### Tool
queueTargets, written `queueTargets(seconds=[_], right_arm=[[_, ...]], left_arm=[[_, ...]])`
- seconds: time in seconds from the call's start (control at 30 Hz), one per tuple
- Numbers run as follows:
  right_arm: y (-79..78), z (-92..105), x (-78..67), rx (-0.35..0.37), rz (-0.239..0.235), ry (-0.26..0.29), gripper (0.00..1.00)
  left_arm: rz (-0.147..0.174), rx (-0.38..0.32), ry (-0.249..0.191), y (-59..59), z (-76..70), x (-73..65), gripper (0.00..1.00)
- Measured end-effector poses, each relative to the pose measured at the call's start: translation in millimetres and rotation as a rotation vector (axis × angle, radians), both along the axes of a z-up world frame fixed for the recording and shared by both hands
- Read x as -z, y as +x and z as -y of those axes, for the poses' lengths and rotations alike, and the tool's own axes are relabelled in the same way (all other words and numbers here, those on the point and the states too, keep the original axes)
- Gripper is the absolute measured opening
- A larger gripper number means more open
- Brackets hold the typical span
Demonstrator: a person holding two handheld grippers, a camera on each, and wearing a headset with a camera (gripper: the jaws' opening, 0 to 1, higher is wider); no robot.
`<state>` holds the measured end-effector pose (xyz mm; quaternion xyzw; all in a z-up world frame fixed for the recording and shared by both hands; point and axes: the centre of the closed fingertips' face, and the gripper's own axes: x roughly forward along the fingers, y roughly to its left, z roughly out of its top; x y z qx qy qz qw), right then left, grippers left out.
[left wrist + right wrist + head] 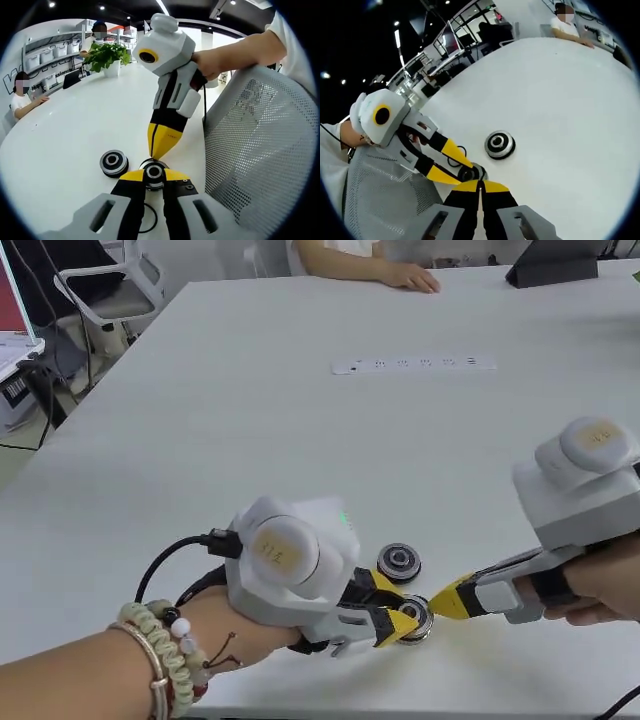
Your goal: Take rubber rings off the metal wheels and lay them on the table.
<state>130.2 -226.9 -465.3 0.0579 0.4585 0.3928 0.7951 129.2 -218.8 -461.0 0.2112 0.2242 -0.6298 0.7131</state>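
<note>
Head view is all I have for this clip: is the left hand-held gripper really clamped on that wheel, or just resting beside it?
Observer: Clamped. In the left gripper view, the left hand-held gripper has one yellow jaw on each side of the near wheel.
Operator: And the right one?
Observer: In its own view, the right hand-held gripper has its jaws pressed together, with the tip at that wheel's rim. I cannot tell whether it pinches any rubber.
Operator: Is any ring off yet?
Observer: A thin black loop lies on the table beneath the left hand-held gripper. It looks like a rubber ring.
</note>
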Motion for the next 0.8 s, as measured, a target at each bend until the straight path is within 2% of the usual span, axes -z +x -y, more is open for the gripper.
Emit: queueTargets(seconds=[0.57,0.7,0.73,0.77,0.8], right_arm=[[-2.3,-9.6,-7.0,-0.043,0.018,0.024,0.00],[-2.8,-13.1,-9.4,-0.051,0.020,0.043,0.00],[-4.9,-23.7,-19.1,-0.060,0.013,0.121,0.00],[-8.3,-37.1,-34.4,-0.073,0.003,0.229,0.00],[-5.8,-26.3,-23.0,-0.044,-0.001,0.129,0.00]], left_arm=[[0.002,-0.002,0.001,1.2,-0.1,-0.3,0.07],[0.003,-0.003,0.002,1.5,-0.2,-0.3,0.07],[0.003,-0.003,0.002,1.6,-0.2,-0.3,0.07],[0.004,-0.004,0.002,1.7,0.0,-0.3,0.07],[0.005,-0.006,0.003,2.1,0.0,-0.3,0.07]])
